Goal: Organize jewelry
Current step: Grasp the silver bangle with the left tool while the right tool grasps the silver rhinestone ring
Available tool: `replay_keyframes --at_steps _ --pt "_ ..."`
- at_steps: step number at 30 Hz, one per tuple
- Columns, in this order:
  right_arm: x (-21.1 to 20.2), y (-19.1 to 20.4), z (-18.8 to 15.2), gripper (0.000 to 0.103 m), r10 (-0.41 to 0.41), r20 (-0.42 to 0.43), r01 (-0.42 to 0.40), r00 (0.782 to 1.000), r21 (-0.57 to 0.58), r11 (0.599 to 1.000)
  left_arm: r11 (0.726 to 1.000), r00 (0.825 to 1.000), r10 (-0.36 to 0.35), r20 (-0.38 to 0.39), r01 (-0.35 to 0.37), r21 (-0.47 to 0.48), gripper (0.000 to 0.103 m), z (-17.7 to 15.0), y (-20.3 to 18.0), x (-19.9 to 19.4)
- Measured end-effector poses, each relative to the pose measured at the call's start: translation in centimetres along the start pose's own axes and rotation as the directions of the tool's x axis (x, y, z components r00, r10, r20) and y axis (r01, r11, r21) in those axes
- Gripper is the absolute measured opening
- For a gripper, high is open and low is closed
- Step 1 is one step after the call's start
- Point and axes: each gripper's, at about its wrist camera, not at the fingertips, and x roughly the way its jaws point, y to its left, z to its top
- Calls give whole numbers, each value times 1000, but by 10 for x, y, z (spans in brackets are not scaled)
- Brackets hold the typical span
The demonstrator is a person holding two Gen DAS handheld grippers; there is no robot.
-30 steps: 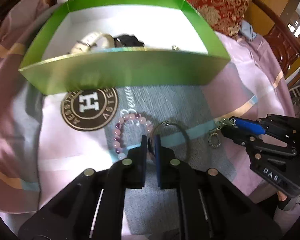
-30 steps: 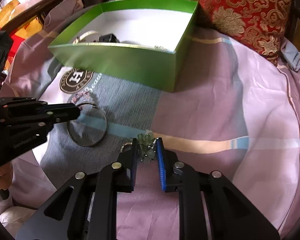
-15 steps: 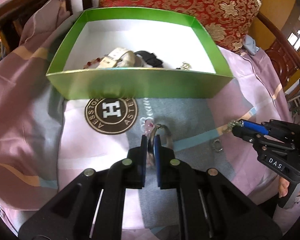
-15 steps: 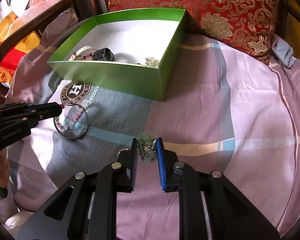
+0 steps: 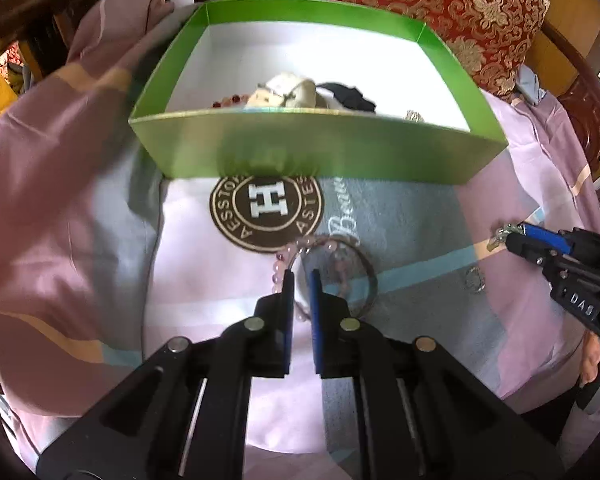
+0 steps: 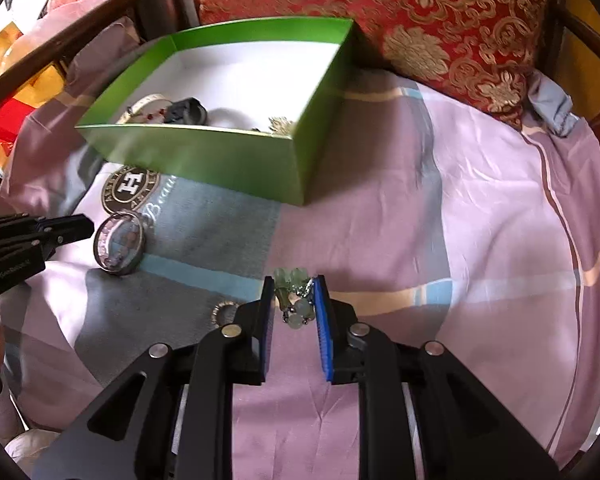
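Observation:
A green box (image 5: 316,156) with a white inside holds a watch, a black piece and small jewelry; it also shows in the right wrist view (image 6: 228,152). My left gripper (image 5: 301,276) is shut on a pink bead bracelet (image 5: 296,246) and a thin metal bangle (image 5: 370,276), held above the cloth short of the box; both hang from its tip in the right wrist view (image 6: 118,242). My right gripper (image 6: 293,284) is shut on a pale green bead piece (image 6: 294,294), lifted off the cloth. A small silver ring (image 6: 223,312) lies on the cloth left of it.
A pink, grey and blue cloth (image 6: 440,240) with a round brown "H" logo (image 5: 266,212) covers the seat. A red and gold cushion (image 6: 400,12) stands behind the box. Dark wooden chair arms (image 6: 60,44) curve at the sides.
My left gripper has lifted the bracelet and bangle off the cloth and carried them toward the box. My right gripper has risen with the green bead piece still in it.

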Motion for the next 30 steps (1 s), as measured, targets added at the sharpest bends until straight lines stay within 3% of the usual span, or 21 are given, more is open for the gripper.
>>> replay_keyframes --at_steps 2,10,14,17,19,22,24,30 --pt "-2 -1 0 38 -8 10 8 1000 6 1000 1000 1000 -8 -3 8 5 7 -2 -1 2" --pt "5 35 -8 38 80 -29 -84 996 -131 988 1000 1000 4 6 -4 7 7 -2 -2 2" --pt "25 46 -13 38 71 -94 -84 993 -144 986 1000 1000 -3 -18 3 -1 12 -5 5 7" --pt "27 50 -15 38 51 -90 -65 995 -165 984 1000 999 -18 -34 18 2 20 -8 5 14" --pt "28 51 -15 38 50 -89 -64 995 -168 984 1000 999 -21 -44 21 3 21 -9 3 21" --pt "27 50 -16 34 48 -86 -62 995 -167 984 1000 999 -29 -43 28 -7 13 -9 3 22" --pt "27 49 -14 22 49 -85 -62 995 -160 985 999 999 -41 -35 40 -12 6 -7 4 18" --pt "27 43 -10 21 80 -83 -90 993 -130 987 998 999 -54 7 54 -19 5 -3 6 2"
